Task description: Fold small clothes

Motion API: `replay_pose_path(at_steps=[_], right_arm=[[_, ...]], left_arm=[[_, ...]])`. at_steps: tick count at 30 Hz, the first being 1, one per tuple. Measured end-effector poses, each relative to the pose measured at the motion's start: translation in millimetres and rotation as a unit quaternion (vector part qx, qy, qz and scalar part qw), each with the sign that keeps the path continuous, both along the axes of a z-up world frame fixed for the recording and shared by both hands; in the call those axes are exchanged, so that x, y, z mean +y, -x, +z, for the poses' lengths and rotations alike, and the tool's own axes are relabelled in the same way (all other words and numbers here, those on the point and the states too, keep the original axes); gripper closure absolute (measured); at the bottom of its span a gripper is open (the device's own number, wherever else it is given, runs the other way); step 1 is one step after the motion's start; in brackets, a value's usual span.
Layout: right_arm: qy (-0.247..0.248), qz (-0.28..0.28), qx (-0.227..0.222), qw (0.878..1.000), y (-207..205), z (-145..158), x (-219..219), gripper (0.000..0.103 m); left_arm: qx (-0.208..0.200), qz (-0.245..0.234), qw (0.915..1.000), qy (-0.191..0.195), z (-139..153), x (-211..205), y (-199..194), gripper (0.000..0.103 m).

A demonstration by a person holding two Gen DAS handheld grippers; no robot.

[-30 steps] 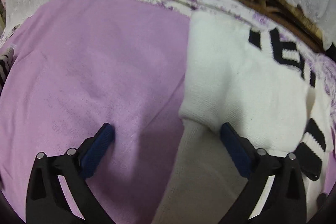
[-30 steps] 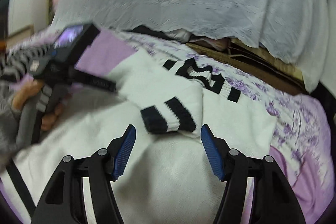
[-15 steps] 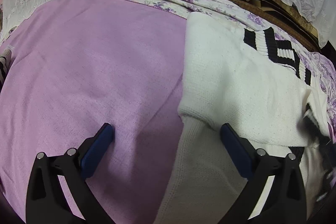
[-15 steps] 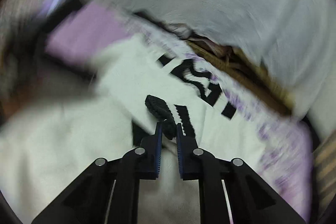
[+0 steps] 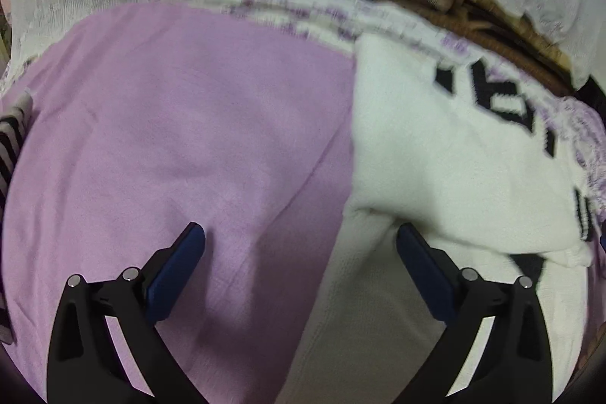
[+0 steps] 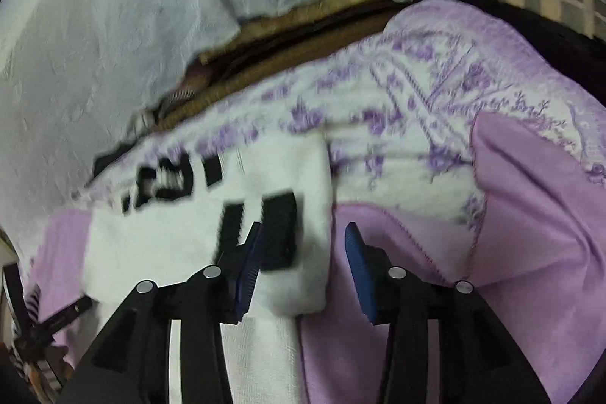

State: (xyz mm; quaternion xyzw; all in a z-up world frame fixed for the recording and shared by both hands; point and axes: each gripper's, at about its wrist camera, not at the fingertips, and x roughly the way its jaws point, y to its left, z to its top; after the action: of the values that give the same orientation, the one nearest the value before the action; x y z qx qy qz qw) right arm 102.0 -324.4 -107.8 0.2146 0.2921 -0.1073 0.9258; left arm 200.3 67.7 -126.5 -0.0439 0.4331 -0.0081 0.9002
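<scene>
My right gripper (image 6: 303, 252) is opening over the white sweater's (image 6: 189, 245) striped cuff (image 6: 280, 230); left gripper (image 5: 299, 252) gapes wide, empty.

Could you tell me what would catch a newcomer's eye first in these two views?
First, the white knit garment with bold black lettering and stripes, lying on the pink cloth that fills the left of the left wrist view. Next, the right claw, its jaws opening just above the garment's black-striped cuff, which lies partly between them. Behind, a purple floral bedspread runs along the far edge.
</scene>
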Motion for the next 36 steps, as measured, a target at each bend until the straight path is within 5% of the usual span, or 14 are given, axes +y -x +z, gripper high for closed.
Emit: replay_pose_path(at_steps=[4, 7, 11, 15, 19, 23, 25, 28, 32, 36], right_arm=[[0.006, 0.052, -0.032, 0.998, -8.7, 22.1, 18.4, 0.068], [0.024, 0.082, -0.024, 0.996, -29.3, 23.9, 40.2, 0.068], [0.049, 0.09, 0.005, 0.995, -54.2, 8.2, 51.2, 0.068], [0.038, 0.086, 0.058, 0.994, -69.9, -20.9, 38.8, 0.068], [0.056, 0.079, 0.031, 0.995, -59.8, -8.5, 47.9, 0.067], [0.08, 0.111, 0.008, 0.991, -48.6, 4.8, 67.7, 0.062], [0.099, 0.126, 0.024, 0.987, -49.1, 0.0, 78.5, 0.056], [0.113, 0.131, 0.072, 0.982, -60.0, -18.7, 83.9, 0.054], [0.119, 0.133, 0.068, 0.982, -58.9, -18.5, 87.2, 0.05], [0.138, 0.135, 0.075, 0.978, -60.8, -19.8, 94.4, 0.045]], left_arm=[[-0.057, -0.023, 0.9974, 0.037, 36.3, -8.4, 7.1, 0.004], [-0.047, -0.055, 0.9967, 0.035, 44.5, -31.1, -8.7, 0.004], [-0.002, -0.064, 0.9976, -0.028, 8.5, -61.3, -43.5, 0.004], [0.043, -0.055, 0.9966, 0.043, -10.9, -39.5, -61.4, 0.004], [0.025, -0.044, 0.9983, 0.029, -5.2, -39.2, -50.8, 0.004], [-0.045, -0.077, 0.9958, 0.021, 23.5, -46.7, -24.0, 0.005], [-0.057, -0.097, 0.9935, -0.017, 22.5, -61.5, -15.4, 0.005], [-0.01, -0.11, 0.9915, -0.069, -3.5, -77.5, -25.8, 0.004], [0.014, -0.105, 0.9944, -0.009, -7.7, -64.2, -34.4, 0.004], [0.009, -0.103, 0.9945, -0.012, -7.3, -65.8, -29.6, 0.004]])
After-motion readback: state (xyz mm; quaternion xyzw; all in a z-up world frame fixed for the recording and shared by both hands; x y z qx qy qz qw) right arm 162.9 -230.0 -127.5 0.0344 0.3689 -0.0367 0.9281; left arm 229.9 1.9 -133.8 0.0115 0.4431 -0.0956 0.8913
